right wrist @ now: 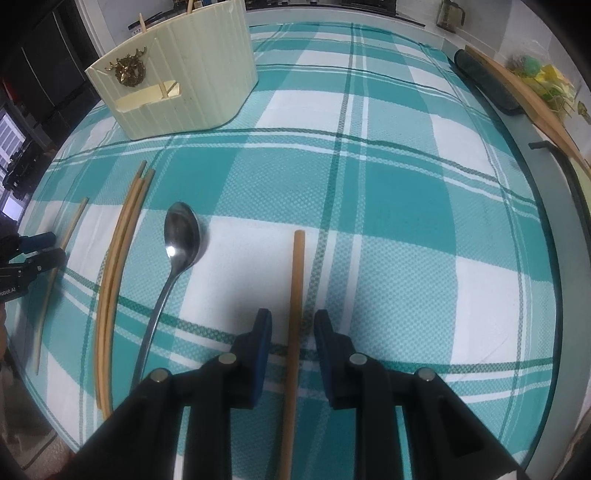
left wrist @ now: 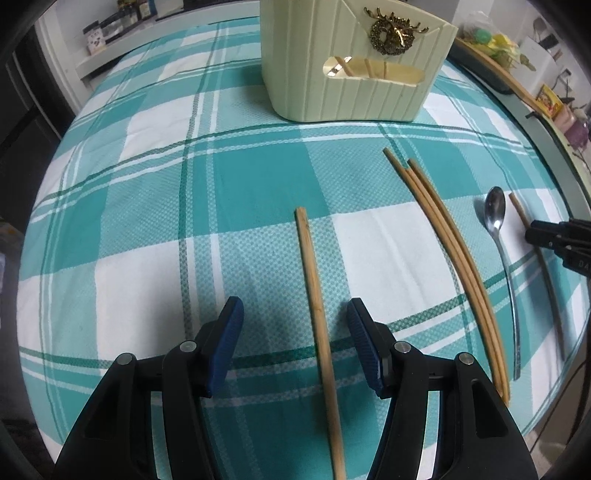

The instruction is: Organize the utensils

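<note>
We are looking over a table (left wrist: 110,229) that is wearing a teal and white checked cloth and carrying everything listed here. The largest item is a cream ribbed utensil holder (left wrist: 351,74), standing upright at the far side of the cloth, bearing a brass stag ornament (left wrist: 391,35) on its front and showing sticks through a slot below that. Our left tool (left wrist: 293,345) is pointing steeply down with its blue pads standing well apart; a lone chopstick (left wrist: 314,295) is lying on the cloth between them, and neither pad is pressing on it. Our right tool (right wrist: 291,354) is likewise pointing down, its pads set much closer together on either side of a second lone chopstick (right wrist: 297,295), with a narrow gap showing on each side, so nothing is being gripped. Between the two tools we are seeing a bundle of three chopsticks (left wrist: 454,251) lying side by side and touching one another, running roughly parallel to the lone ones. Just beside that bundle, toward the right tool, a steel spoon (right wrist: 177,251) is lying bowl-up with its bowl toward the holder. All loose utensils are resting flat on the cloth, well apart from the holder. Beyond the table edge, shelves and small clutter are showing too blurred to catalogue.
</note>
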Demonstrator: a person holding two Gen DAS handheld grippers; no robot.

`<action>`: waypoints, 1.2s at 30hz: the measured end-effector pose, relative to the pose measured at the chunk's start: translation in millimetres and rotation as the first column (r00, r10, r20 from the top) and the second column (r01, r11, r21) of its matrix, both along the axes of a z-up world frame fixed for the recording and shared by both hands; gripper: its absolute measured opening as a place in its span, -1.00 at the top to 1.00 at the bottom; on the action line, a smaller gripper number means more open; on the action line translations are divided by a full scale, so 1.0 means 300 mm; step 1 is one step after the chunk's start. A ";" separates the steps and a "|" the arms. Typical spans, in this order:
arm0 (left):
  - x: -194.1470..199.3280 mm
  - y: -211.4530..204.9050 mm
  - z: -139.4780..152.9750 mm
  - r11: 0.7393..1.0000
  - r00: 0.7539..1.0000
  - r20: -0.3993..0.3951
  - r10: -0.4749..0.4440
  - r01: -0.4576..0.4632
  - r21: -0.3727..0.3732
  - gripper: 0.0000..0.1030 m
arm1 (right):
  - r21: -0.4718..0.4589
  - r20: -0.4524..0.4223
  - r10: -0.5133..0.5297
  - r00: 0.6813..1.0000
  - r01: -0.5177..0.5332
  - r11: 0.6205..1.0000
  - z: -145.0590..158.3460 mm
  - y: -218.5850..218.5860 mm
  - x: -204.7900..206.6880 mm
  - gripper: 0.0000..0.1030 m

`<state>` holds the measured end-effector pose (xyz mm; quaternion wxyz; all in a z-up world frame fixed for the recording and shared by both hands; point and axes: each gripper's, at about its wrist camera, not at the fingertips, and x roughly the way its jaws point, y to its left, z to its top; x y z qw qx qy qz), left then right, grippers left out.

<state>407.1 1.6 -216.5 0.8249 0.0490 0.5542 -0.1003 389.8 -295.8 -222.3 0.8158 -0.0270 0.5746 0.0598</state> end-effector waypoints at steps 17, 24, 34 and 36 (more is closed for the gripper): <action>0.057 -0.043 0.000 0.998 0.999 0.013 -0.048 0.048 0.035 0.01 | -0.013 0.032 0.089 0.995 -0.089 0.996 0.000 0.023 0.060 0.37; 0.062 -0.106 0.013 0.995 0.995 0.015 -0.094 0.093 0.044 0.91 | -0.065 0.018 0.124 0.992 -0.122 0.990 -0.001 0.076 0.103 0.85; -0.111 -0.013 0.330 0.993 0.968 0.252 -0.025 0.054 -0.109 0.91 | 0.117 0.249 0.017 0.968 -0.048 0.992 0.242 0.013 -0.004 0.86; -0.163 0.008 0.410 0.987 0.952 0.305 -0.016 0.063 -0.145 0.91 | 0.147 0.307 0.008 0.952 -0.055 0.988 0.318 0.011 -0.054 0.86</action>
